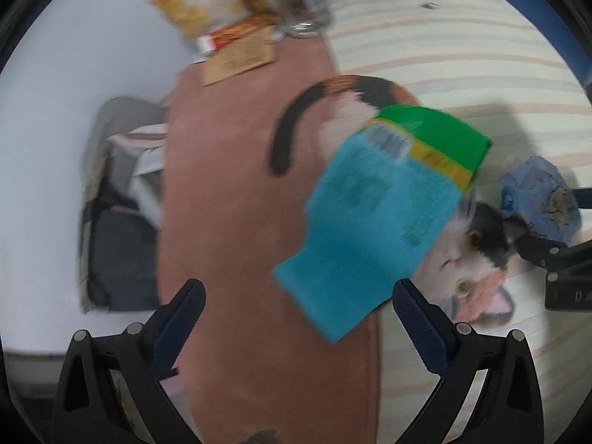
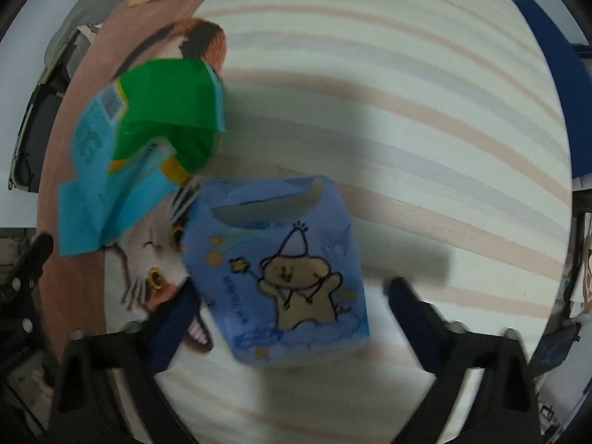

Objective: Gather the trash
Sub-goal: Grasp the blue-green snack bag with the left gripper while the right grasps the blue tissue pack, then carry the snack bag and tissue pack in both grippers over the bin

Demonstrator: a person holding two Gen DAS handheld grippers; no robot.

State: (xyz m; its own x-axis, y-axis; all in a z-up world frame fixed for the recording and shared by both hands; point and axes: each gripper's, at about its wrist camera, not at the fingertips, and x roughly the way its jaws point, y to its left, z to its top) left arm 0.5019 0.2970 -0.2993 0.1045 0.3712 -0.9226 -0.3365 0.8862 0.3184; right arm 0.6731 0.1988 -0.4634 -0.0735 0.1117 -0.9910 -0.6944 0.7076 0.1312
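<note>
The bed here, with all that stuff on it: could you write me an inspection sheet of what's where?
Surface: striped bedsheet with a printed cat picture; brown strip along one side.
Job's things: flattened blue-green carton lying across the strip's edge and the cat picture; blue tissue pack with a cartoon bear beside it, apparently touching.
Clutter: orange snack bag, brown card, too blurred for detail.
Grippers: left gripper open, carton's corner between its fingers, unpressed; right gripper open, straddling the tissue pack, no grip visible.
Cables: nothing seen.
Surroundings: grey bag on the floor beside the bed.
</note>
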